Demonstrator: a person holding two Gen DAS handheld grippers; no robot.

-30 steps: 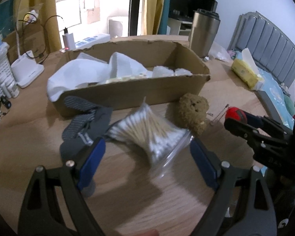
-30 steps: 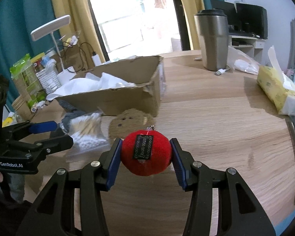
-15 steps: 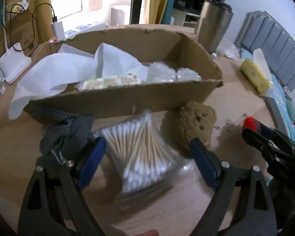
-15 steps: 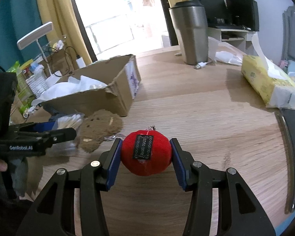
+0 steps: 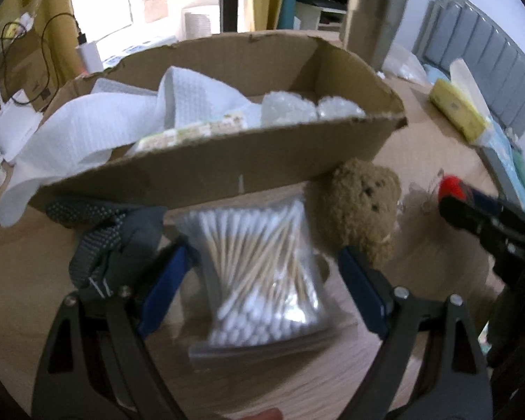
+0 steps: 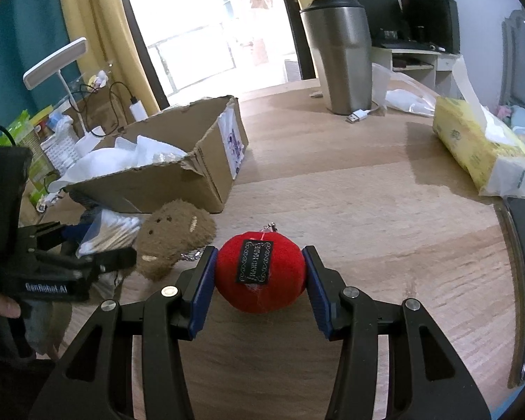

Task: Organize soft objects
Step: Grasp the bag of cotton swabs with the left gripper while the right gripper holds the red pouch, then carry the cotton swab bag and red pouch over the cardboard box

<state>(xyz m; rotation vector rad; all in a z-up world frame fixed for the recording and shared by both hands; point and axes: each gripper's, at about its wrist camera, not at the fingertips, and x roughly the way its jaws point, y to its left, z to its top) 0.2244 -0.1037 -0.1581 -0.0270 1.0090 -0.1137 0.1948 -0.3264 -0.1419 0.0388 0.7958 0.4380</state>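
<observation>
We note the cardboard box (image 5: 206,171) on the tabletop (image 6: 367,210), towels inside. Just before it lies the bag of cotton swabs (image 5: 259,273), light, slippery, crinkly; take it across the middle. The left hand-held gripper (image 5: 262,280) straddles it, spread wide. The right hand-held gripper (image 6: 260,276) pinches the soft red plush ball (image 6: 260,276).

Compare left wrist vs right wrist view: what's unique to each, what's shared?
Left wrist only: the box's contents from above, bubble-wrapped bundles, and the grey knit fabric by the open left tool.
Right wrist only: black label on the red plush ball clamped in the right tool, plus a white desk lamp.
Both: cardboard box, brown plush toy, bag of cotton swabs, steel tumbler, yellow tissue pack.
</observation>
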